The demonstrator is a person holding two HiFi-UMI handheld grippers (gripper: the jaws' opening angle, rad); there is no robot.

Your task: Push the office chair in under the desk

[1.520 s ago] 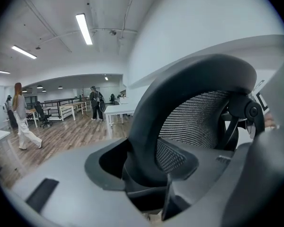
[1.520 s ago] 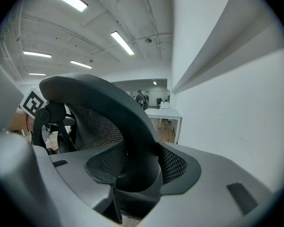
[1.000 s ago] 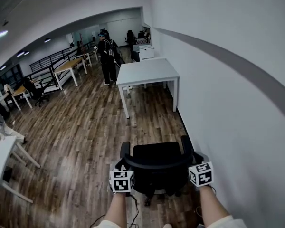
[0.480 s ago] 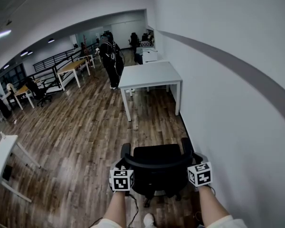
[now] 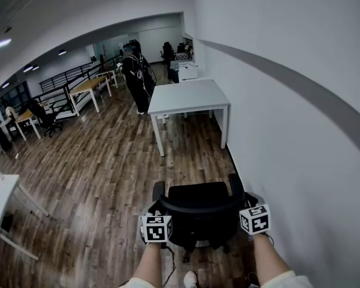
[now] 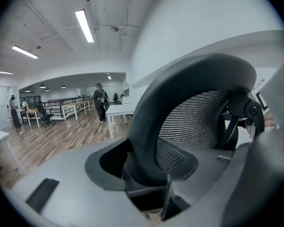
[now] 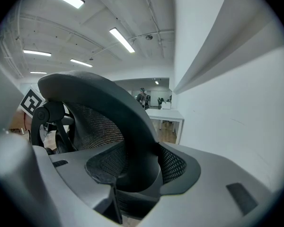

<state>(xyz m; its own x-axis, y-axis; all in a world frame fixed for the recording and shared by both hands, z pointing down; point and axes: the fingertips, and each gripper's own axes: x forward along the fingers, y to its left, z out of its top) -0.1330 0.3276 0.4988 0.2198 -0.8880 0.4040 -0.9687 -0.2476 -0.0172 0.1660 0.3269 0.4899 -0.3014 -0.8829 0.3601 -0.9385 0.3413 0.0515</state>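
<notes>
The left gripper (image 6: pixel 149 174) has its broad, smooth grey fingers (image 6: pixel 61 178) part-way apart and clamped on the curved rim of the chair (image 5: pixel 198 212) back at its nine o'clock end. The right gripper (image 7: pixel 132 186) has fingers (image 7: pixel 222 183) of the same kind clamped on that rim at the three o'clock end. The chair is black, with a hard glossy frame round a fine mesh back, and it stands on the brown wood-plank floor (image 5: pixel 108 173) at six o'clock in the head view, near the white wall (image 5: pixel 288 137), well apart from the white flat-topped, thin-legged counter (image 5: pixel 189 96) at twelve o'clock.
</notes>
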